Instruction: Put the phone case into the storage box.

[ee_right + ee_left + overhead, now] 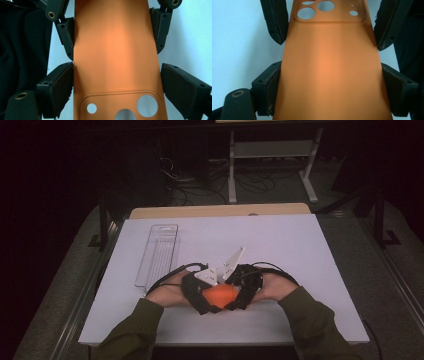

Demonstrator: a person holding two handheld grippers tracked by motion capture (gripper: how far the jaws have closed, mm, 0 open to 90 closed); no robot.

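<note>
The white-topped table point(300, 250) carries the whole scene, with a clear plastic ribbed tray point(159, 254) lying empty well to the left of the work and apart from it. Near the table's front edge a person's two hands, in olive-green sleeves, meet around a flat orange silicone phone case with a cut-out camera panel point(220, 295).

The step in hand looks like a two-gripper hold or handover of the case: both tools are on it at once, one at each end.

The left gripper point(329, 82) has its black jaws pressed against the two long edges of the case at its plain end, clamped on it, with the camera holes pointing away toward the other tool.

The right gripper point(116, 82) straddles the camera end. Its left pad point(62, 87) touches the case's edge, while its right pad point(180, 82) stands just off the other edge with a strip of table showing between, so its jaws appear apart and not gripping.

The next move would call for the left gripper to keep its clamp firm while the right either closes squarely on both edges or draws back clear; the soft case could bow or slip if squeezed unevenly.
</note>
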